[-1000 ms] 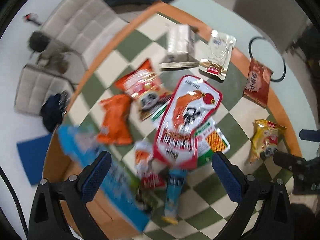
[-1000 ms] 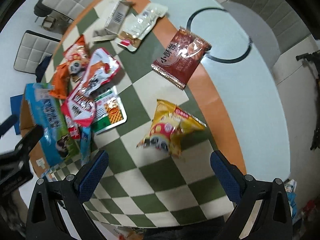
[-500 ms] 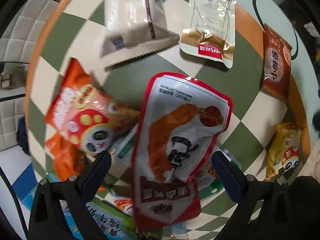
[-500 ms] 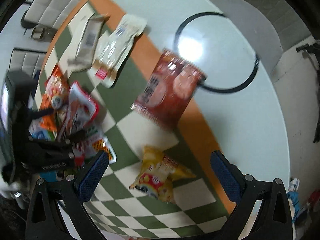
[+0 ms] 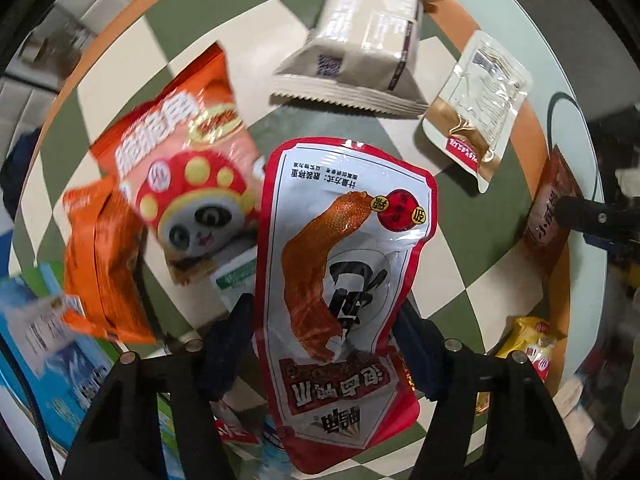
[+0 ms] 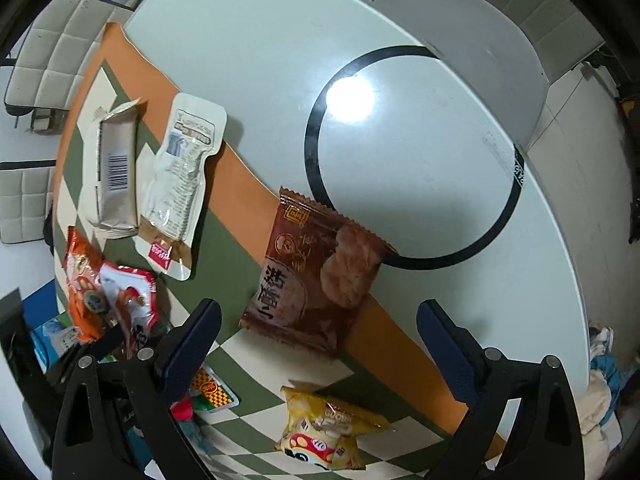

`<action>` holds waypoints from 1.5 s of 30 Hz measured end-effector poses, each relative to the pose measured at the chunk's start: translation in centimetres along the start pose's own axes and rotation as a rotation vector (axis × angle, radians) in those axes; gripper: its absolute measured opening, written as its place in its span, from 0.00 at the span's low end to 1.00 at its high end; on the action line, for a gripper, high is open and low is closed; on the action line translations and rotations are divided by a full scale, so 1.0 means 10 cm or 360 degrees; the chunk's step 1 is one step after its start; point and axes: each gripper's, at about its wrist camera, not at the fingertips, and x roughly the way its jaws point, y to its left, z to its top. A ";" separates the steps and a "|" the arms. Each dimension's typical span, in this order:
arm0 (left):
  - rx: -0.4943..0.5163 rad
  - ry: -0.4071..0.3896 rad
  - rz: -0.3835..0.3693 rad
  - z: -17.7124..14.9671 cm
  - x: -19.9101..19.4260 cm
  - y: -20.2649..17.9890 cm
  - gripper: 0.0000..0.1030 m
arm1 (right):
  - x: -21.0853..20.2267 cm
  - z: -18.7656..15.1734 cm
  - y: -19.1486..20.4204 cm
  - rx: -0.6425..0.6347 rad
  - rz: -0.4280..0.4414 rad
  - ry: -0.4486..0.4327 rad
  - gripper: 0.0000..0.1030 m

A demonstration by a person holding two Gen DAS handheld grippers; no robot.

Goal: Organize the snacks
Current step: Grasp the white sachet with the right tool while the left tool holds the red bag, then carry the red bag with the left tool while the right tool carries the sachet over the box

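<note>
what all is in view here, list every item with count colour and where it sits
duck pouch: 1, red and white, between the left fingers
panda bag: 1, orange, left of the pouch
orange packet: 1, plain orange, beside the panda bag
beige pack: 1, far side of the mat
clear sachet: 1, clear and gold, right of the beige pack
brown cookie bag: 1, on the mat's orange border
yellow bag: 1, near edge
blue box: 1, far left
checkered mat: 1, green and cream
table: 1, pale
left hand-held gripper: closing around the pouch
right hand-held gripper: open
</note>
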 end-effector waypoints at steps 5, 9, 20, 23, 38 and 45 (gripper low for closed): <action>-0.0166 -0.0025 -0.0053 -0.36 -0.01 0.09 0.63 | -0.03 0.07 0.08 -0.0010 -0.0043 -0.0012 0.87; -0.0293 -0.0026 -0.0103 -0.60 0.01 0.19 0.63 | -0.27 0.17 0.20 0.0034 0.0127 -0.0085 0.87; -0.0540 0.0006 -0.0172 -1.11 0.33 0.55 0.62 | -0.10 0.96 0.98 0.0112 0.0024 0.0034 0.87; -0.0548 -0.0005 -0.0162 -1.20 0.34 0.63 0.62 | 0.05 1.01 1.21 -0.0049 -0.0191 0.0097 0.87; -0.0595 -0.0040 -0.0101 -1.32 0.36 0.06 0.61 | -0.24 0.60 1.10 -0.0599 -0.0306 -0.0142 0.49; -0.0610 -0.0095 -0.0132 -1.50 0.10 0.01 0.60 | -0.51 0.16 0.90 -0.0669 -0.0191 -0.0207 0.49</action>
